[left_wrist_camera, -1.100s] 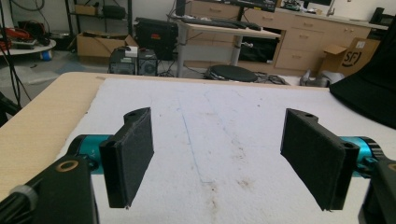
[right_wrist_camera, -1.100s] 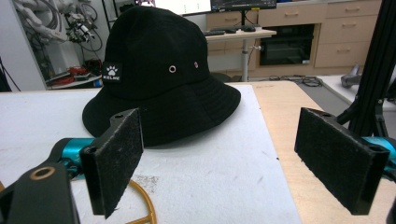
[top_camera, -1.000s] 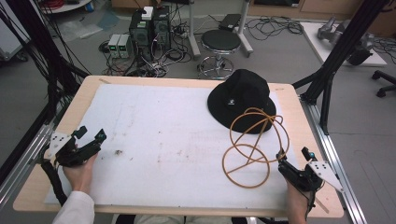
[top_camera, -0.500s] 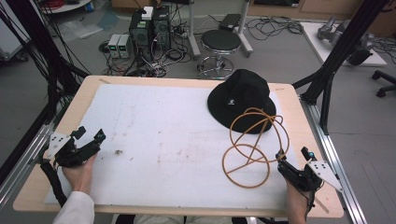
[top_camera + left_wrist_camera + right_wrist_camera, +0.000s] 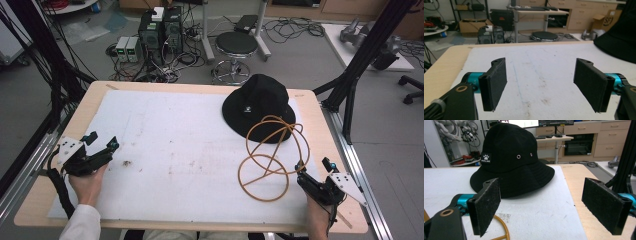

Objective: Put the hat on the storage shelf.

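Hat: black bucket hat [image 5: 257,107] sits crown-up at the far right of the white mat [image 5: 165,150], its brim flat on the mat; in the right gripper view it lies straight ahead of the jaws.
Hat handling: soft cloth, probably light and floppy; the crown should dent under a pinch, and the brim edge or the crown's side looks like the best place to take hold.
Cord: orange cord [image 5: 270,155] lies in loose loops on the mat, its far loop resting over the hat's near brim, its near loop just beside the right gripper.
Cord handling: thin, springy and likely to slide or uncoil; pinch a single strand where it lies flat, clear of the crossings.
Right gripper: right gripper [image 5: 303,172] rests low at the near right edge of the table, jaws spread wide, nothing between the pads, a bit of cord just under the left jaw in its own view.
Left gripper: left gripper [image 5: 102,142] sits at the near left of the mat, well apart from hat and cord, jaws wide, holding nothing.
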The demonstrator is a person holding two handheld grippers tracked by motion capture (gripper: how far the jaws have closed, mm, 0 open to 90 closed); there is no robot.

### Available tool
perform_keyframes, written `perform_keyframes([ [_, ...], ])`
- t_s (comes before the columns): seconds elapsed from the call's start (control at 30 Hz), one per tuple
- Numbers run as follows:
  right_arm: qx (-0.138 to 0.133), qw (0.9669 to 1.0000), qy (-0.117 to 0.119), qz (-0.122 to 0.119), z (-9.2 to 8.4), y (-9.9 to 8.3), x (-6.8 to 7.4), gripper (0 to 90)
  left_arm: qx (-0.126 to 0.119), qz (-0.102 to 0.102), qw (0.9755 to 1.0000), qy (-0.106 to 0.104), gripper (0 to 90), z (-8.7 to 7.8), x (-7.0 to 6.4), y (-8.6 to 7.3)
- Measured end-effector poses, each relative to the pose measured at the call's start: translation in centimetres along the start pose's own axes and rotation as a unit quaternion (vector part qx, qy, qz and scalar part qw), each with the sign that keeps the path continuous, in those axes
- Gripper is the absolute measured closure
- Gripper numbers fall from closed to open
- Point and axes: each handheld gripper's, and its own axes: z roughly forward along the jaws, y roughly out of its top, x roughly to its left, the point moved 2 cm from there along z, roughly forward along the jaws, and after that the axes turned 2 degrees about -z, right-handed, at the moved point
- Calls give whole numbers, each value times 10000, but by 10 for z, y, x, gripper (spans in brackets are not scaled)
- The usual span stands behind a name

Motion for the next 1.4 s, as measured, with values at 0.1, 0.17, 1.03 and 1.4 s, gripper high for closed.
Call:
perform_keyframes([
  [0.1,6,10000,24,41,-1,0,0,147,113,116,9998,-114,270,4,-8,7],
  [0.17,-5,10000,37,10,0,0,0,147,74,138,9998,-159,273,4,-12,14],
  [1.03,-13,9999,143,-18,0,0,1,141,-29,674,9933,-939,282,61,-76,84],
  [1.4,-14,9999,130,-22,-1,1,0,141,-237,666,9889,-1306,285,104,-112,106],
])
